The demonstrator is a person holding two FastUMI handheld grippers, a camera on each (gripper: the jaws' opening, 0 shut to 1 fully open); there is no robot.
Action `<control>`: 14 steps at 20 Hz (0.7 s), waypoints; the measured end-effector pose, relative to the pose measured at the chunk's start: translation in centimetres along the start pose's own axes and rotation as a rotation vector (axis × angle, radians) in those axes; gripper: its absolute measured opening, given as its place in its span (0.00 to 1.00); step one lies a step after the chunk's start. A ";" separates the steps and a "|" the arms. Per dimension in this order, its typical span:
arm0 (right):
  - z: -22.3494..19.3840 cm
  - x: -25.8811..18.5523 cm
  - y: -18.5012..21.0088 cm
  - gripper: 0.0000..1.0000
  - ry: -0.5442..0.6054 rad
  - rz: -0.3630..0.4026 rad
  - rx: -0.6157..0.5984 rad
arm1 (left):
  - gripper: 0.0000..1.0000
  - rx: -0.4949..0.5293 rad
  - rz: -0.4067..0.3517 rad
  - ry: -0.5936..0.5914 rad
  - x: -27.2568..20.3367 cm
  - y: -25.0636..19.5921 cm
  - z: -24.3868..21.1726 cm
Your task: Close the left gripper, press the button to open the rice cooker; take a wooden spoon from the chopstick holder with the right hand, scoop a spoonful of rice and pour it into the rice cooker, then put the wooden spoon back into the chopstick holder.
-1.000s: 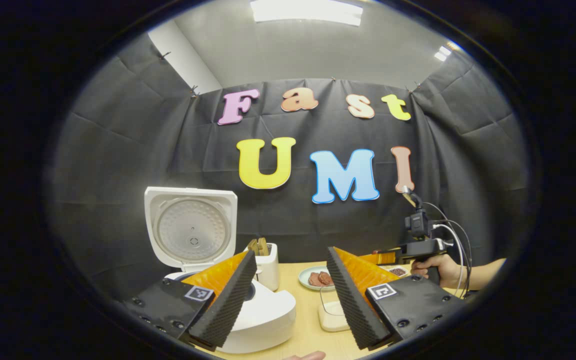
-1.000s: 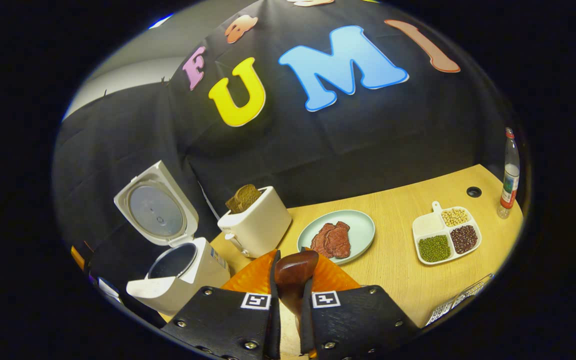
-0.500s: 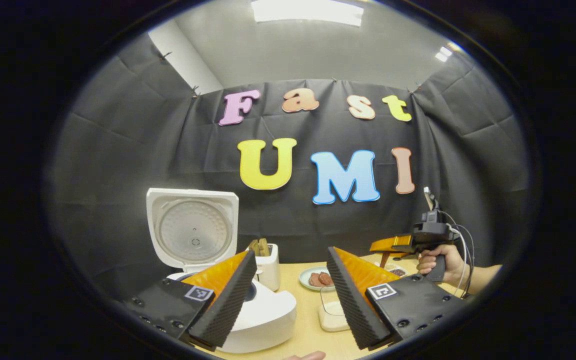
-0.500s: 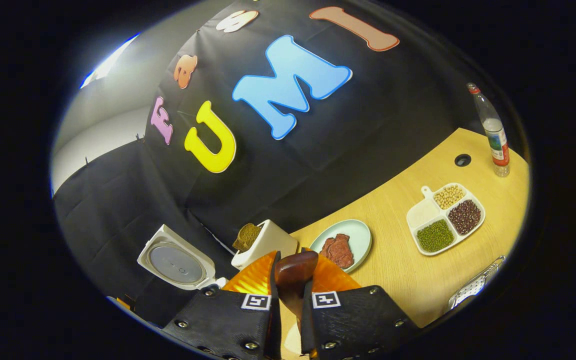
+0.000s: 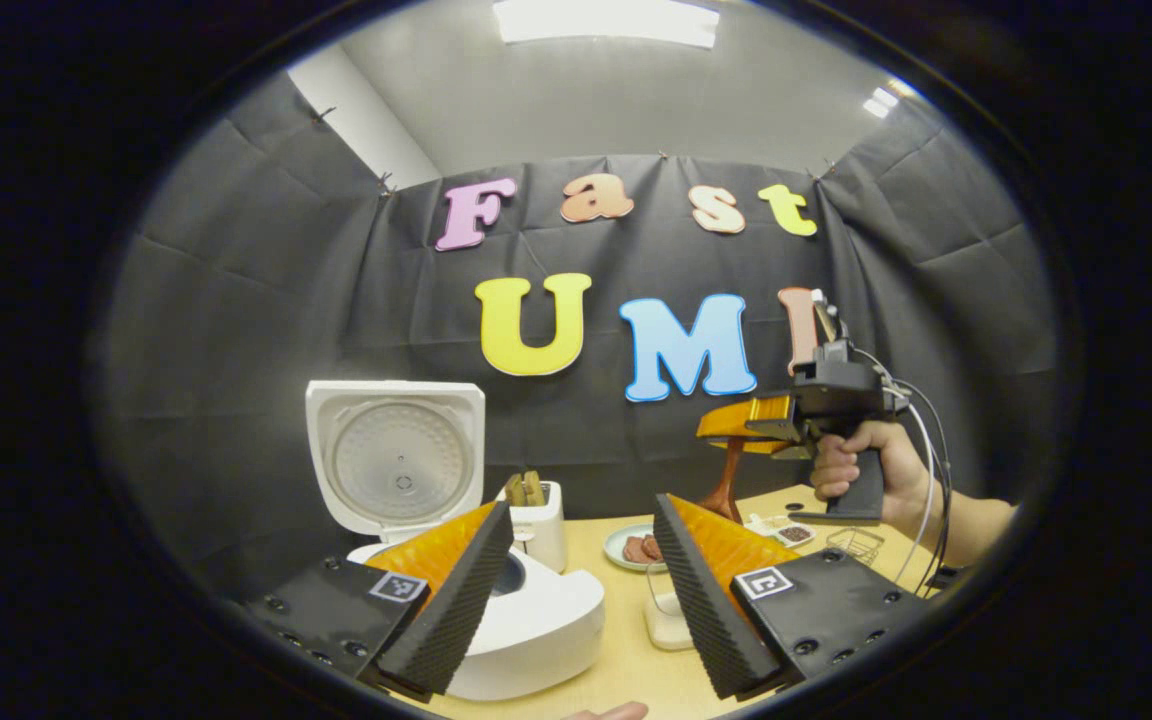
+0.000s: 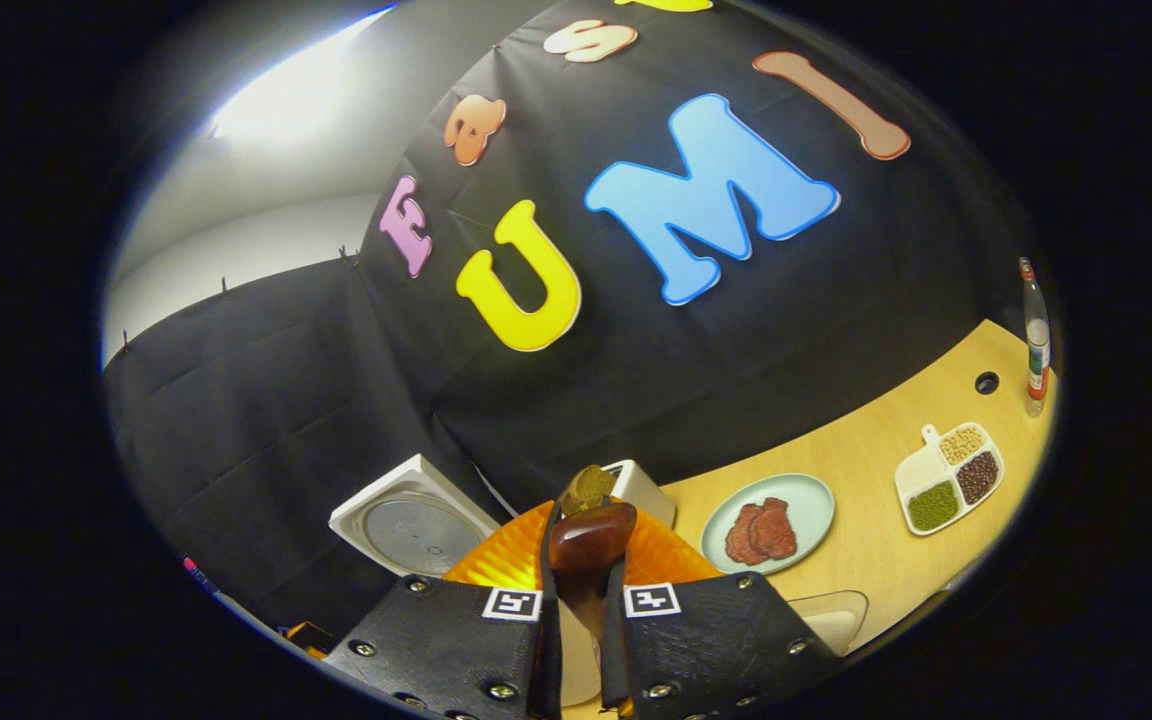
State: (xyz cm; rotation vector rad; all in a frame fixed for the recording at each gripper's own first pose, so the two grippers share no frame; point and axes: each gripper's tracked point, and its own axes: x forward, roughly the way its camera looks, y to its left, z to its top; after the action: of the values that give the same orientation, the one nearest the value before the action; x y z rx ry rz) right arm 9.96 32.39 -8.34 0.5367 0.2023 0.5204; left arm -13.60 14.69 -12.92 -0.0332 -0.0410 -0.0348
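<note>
Right gripper view: the wooden spoon (image 6: 591, 545) sits clamped between the two fingers of the right claw (image 6: 581, 600), its dark rounded end sticking up past them. In the left gripper view that same spoon (image 5: 726, 485) hangs down from the claw, raised well above the table (image 5: 626, 680) by a hand (image 5: 861, 470) on the right side. The rice cooker (image 5: 496, 620) stands at the left with its lid (image 5: 396, 465) swung fully up — the ribbed inner plate faces forward. The left claw (image 5: 581, 580) hovers low in front of the cooker, fingers spread apart with nothing between them. Behind the cooker is a white toaster (image 5: 541, 515) with bread in it, then a pale plate of meat (image 6: 766, 525), a divided dish of beans (image 6: 951, 475) and a bottle (image 6: 1036, 340) at the far edge.
</note>
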 end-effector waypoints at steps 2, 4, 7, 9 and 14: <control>0.8 1.1 3.0 0.16 -0.012 0.038 0.019 | 0.99 0.000 0.027 0.004 -0.6 1.7 -0.2; 0.7 2.6 5.8 0.16 -0.006 0.066 0.041 | 0.99 -0.009 0.042 0.008 -1.0 2.8 -0.7; -0.4 5.3 9.1 0.16 0.022 0.089 0.034 | 0.99 -0.019 0.057 0.019 -1.4 4.5 -1.8; -1.2 7.0 10.8 0.16 0.040 0.100 0.042 | 0.99 -0.031 0.065 0.030 -1.4 5.4 -2.0; -4.1 10.3 13.0 0.15 0.064 0.096 -0.022 | 0.99 -0.062 0.086 0.029 -2.2 7.6 -2.5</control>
State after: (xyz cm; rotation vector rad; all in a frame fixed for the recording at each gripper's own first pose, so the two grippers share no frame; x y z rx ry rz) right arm 12.00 49.09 -5.34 0.5108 0.2324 0.6335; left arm -15.41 22.28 -15.75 -0.0964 -0.0093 0.0491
